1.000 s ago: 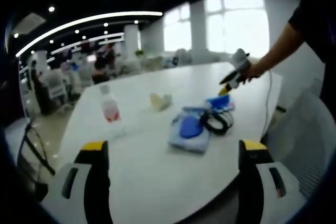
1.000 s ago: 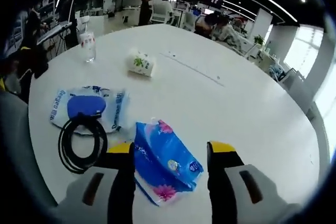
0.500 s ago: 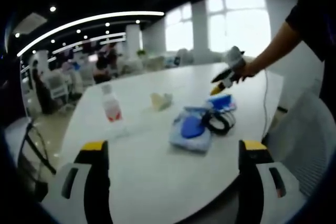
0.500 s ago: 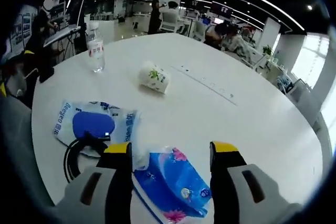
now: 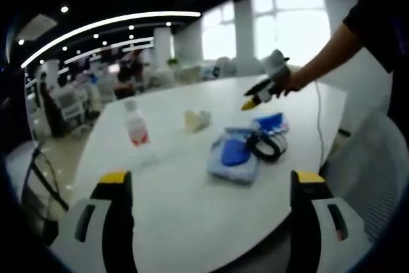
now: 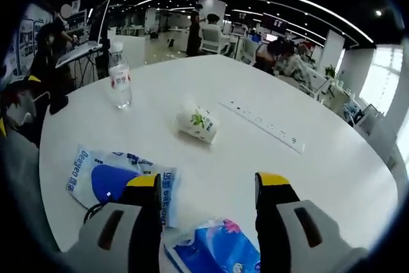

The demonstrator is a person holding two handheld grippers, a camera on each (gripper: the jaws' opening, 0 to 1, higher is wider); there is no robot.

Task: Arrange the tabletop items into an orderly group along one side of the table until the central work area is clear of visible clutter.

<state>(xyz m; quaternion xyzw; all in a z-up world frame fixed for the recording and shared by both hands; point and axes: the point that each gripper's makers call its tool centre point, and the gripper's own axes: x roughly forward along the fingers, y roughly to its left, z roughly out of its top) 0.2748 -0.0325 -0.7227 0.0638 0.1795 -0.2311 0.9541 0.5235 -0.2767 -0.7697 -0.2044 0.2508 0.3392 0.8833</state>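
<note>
An open-plan office with ceiling strip lights lies behind the white round table [image 6: 332,171] I'm working over. Since a second ago my right gripper [image 6: 208,190] has lifted and pushed forward: the blue tissue pack [image 6: 220,254] that sat between its jaws now lies low beneath them, cut off at the bottom of the right gripper view, and the jaws stand apart with nothing in them. In the left gripper view that right gripper [image 5: 255,94] has risen off the table, above the tissue pack [image 5: 268,121]. My left gripper [image 5: 211,190] has stayed put, jaws spread wide and empty, short of the table edge. The blue-and-white plastic pouch [image 6: 118,177] lies near the table's edge, partly hidden by my right gripper's jaw; the black cable coil [image 5: 265,147] rests against it, and only a sliver of the coil shows in the right gripper view. The toppled paper cup [image 6: 198,123] lies mid-table; I cannot tell whether anything is inside. The water bottle [image 6: 119,81] stands upright beyond it, its fill level hard to make out
</note>
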